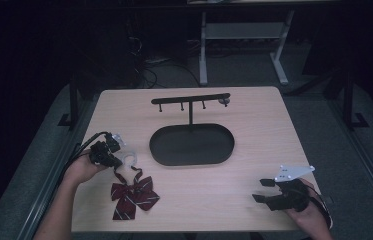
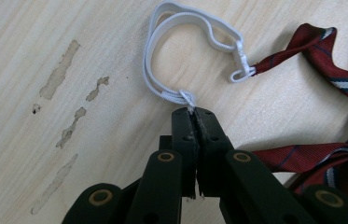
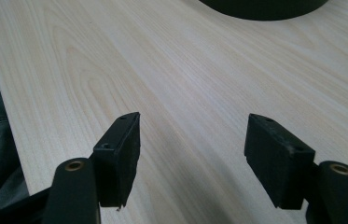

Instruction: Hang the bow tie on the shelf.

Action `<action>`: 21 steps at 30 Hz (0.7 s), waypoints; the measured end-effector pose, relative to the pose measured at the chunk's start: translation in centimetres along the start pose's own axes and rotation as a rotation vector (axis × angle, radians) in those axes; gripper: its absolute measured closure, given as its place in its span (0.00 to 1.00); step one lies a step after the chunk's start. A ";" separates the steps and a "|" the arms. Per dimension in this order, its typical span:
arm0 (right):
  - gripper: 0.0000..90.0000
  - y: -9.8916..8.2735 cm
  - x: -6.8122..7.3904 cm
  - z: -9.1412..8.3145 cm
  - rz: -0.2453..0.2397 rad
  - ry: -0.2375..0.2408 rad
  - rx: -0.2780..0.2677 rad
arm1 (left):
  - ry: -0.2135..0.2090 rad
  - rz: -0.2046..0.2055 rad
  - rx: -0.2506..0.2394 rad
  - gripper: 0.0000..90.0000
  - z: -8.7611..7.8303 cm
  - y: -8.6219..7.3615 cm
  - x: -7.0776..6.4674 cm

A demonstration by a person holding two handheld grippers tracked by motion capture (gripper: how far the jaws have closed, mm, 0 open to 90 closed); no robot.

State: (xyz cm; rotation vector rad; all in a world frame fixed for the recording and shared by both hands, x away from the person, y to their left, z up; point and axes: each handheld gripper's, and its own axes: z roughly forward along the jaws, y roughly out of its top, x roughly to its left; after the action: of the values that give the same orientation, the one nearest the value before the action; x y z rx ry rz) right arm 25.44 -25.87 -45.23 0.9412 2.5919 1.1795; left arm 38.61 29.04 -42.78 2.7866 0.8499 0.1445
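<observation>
A dark red striped bow tie (image 1: 133,196) lies on the wooden table (image 1: 254,125) near its front left. Its white elastic strap (image 2: 171,51) curls in a loop beyond it, also seen as the strap (image 1: 130,160) in the high view. My left gripper (image 2: 192,112) is shut on the strap's small metal ring, low over the table, just left of the bow tie (image 2: 339,79). My right gripper (image 3: 192,140) stands open near the front right corner with bare wood between its fingers; the high view shows the right gripper (image 1: 264,191) held by a hand.
A black oval tray (image 1: 192,145) with an upright post and a hook bar (image 1: 190,99) stands mid-table; its rim (image 3: 260,9) appears at the top of the right gripper view. Pale scuff marks (image 2: 62,74) mark the wood. Desk legs (image 1: 203,50) stand beyond the table.
</observation>
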 end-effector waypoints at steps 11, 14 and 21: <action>0.39 -0.1 -0.1 0.0 0.010 0.000 0.003 | -0.014 0.009 -0.018 0.97 -0.7 -0.4 -0.2; 0.39 -0.2 -0.1 -0.1 0.016 0.000 -0.004 | -0.017 0.014 -0.030 0.97 -0.9 -0.4 -0.4; 0.39 -0.2 -0.3 -0.2 0.029 -0.001 -0.007 | -0.025 0.026 -0.031 0.97 -1.2 -0.4 -0.7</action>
State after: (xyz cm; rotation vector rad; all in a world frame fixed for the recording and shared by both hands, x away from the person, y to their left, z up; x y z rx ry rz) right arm 25.48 -26.28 -45.31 0.9815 2.5808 1.1939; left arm 37.60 29.20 -41.72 2.7659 0.7993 0.1261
